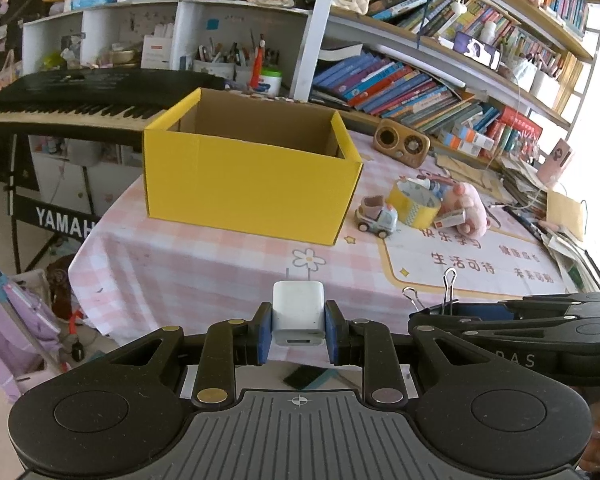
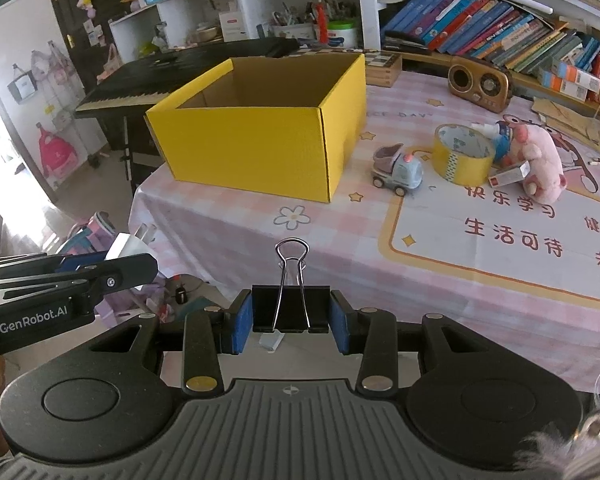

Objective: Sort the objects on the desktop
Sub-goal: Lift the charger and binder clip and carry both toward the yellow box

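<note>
In the left wrist view, the left gripper (image 1: 299, 330) has its blue pads clamped on the two sides of a white USB charger plug (image 1: 298, 312), prongs pointing forward. The open yellow cardboard box (image 1: 252, 176) stands on the pink checked tablecloth (image 1: 204, 264) at 12 o'clock, well apart from the plug. At 3 o'clock the right gripper (image 1: 444, 312) shows side-on with its clip.

In the right wrist view, the right gripper (image 2: 292, 314) is closed on the ends of a black binder clip (image 2: 290, 308), wire handles upright. The box lies at 11 o'clock; the toy car (image 2: 398, 170), yellow tape roll (image 2: 462, 156) and pink plush pig (image 2: 542, 164) sit together at 1 to 2 o'clock.

The step appears to be carrying both items to the box. To do it well, each gripper should clear the near wall, reach over the opening before letting go, and the two should keep apart so they do not knock together.
</note>
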The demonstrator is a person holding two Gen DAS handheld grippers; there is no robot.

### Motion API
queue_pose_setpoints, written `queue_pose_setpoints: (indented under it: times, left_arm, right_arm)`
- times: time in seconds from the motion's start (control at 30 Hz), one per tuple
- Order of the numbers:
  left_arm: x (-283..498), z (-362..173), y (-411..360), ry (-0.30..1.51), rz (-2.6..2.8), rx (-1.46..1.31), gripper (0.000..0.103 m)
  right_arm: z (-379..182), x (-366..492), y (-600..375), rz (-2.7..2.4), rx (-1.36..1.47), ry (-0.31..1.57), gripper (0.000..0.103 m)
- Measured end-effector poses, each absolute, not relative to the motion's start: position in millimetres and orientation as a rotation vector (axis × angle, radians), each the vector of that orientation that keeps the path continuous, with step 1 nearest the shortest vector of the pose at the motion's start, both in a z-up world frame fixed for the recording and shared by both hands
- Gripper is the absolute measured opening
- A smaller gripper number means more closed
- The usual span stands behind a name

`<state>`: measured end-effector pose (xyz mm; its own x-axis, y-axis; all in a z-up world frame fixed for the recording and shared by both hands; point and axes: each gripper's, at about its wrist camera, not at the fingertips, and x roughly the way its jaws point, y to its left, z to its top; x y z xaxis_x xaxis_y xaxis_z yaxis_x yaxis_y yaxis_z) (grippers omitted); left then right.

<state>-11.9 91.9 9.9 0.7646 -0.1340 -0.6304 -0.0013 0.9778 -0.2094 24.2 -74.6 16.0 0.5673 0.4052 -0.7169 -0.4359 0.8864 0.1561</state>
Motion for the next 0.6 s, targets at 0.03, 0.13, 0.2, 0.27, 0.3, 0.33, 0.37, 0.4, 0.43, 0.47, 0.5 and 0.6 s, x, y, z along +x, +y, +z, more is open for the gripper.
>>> queue_pose_setpoints:
  times: [0.03,0.13,0.2,0.27,0.3,0.33,0.37,0.4,0.43,0.47,0.5,0.6]
  left_arm:
    - [-12.1,9.9,91.9,0.697,-0.074,-0.202,0.025]
    - [-12.0,9.9,91.8,0.695,-0.077,-0.201,0.025]
    - [-12.0,9.8,91.8,0.694,-0.080,-0.200,0.025]
    - [-11.7,9.5,92.2,0.694,-0.082,-0.200,0.025]
    - [-11.3,9.3,92.5,0.695,-0.083,-0.201,0.025]
    - [-11.5,9.4,92.4,0.694,-0.084,-0.201,0.025]
    - [-11.1,9.5,92.6,0.694,-0.086,-0.201,0.025]
    - [-11.0,9.7,92.7,0.694,-0.087,-0.200,0.025]
    - [-10.7,9.7,93.1,0.693,-0.088,-0.200,0.025]
    - [-10.4,9.7,93.4,0.692,-0.089,-0.199,0.025]
    - [-10.1,9.6,93.7,0.692,-0.090,-0.199,0.025]
    - [-9.6,9.5,95.9,0.690,-0.090,-0.200,0.025]
  right_arm:
    - [16.1,24.4,-74.4,0.495,-0.041,0.831,0.037]
    - [16.2,24.0,-73.0,0.495,-0.044,0.829,0.037]
    - [16.2,24.1,-72.9,0.494,-0.045,0.827,0.037]
    - [16.2,24.3,-72.6,0.493,-0.044,0.827,0.037]
    - [16.2,24.1,-72.9,0.494,-0.045,0.827,0.037]
    - [16.2,24.1,-72.9,0.494,-0.045,0.827,0.037]
    - [16.6,24.3,-72.4,0.493,-0.045,0.827,0.037]
    - [16.7,24.4,-72.2,0.493,-0.046,0.827,0.037]
    - [16.7,24.3,-72.4,0.494,-0.046,0.827,0.037]
    - [16.7,24.3,-72.3,0.494,-0.046,0.826,0.037]
    - [16.7,24.4,-72.1,0.494,-0.047,0.826,0.037]
    - [17.9,26.1,-69.5,0.494,-0.048,0.826,0.037]
